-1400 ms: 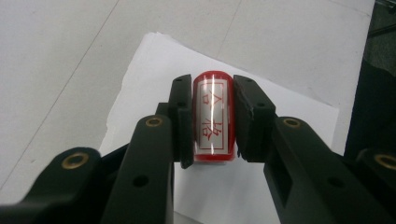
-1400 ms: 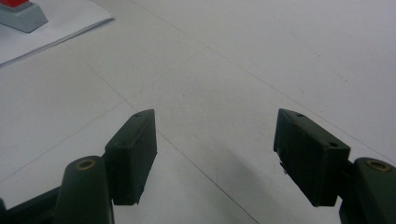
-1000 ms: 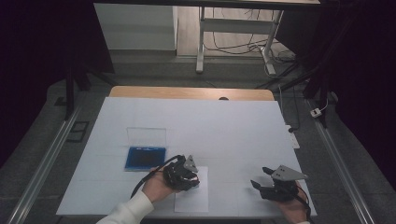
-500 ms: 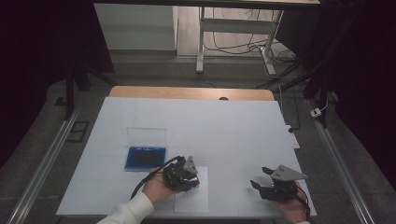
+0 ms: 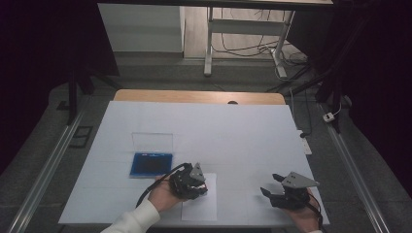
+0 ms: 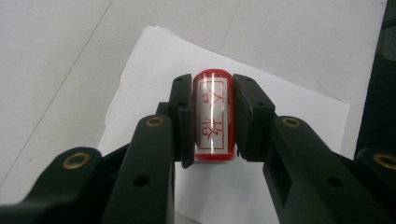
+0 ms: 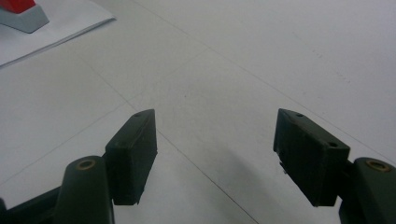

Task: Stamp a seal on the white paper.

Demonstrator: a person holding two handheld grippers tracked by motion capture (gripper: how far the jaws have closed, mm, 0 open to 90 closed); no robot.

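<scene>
A red cylindrical stamp (image 6: pixel 213 116) with a white label and red characters sits between the jaws of my left gripper (image 6: pixel 212 112), which is shut on it. Gripper and stamp hang over a white sheet of paper (image 6: pixel 154 60). In the high view the left gripper (image 5: pixel 196 187) is at the front middle of the table, above that sheet (image 5: pixel 199 208). My right gripper (image 5: pixel 270 183) rests at the front right, and its jaws (image 7: pixel 215 135) stand wide open with nothing between them.
A blue ink pad (image 5: pixel 150 164) lies left of the left gripper, its clear lid (image 5: pixel 152 141) just behind it. The white table top (image 5: pixel 218 126) stretches beyond. A red and grey piece (image 7: pixel 18 14) stands on the sheet's edge in the right gripper view.
</scene>
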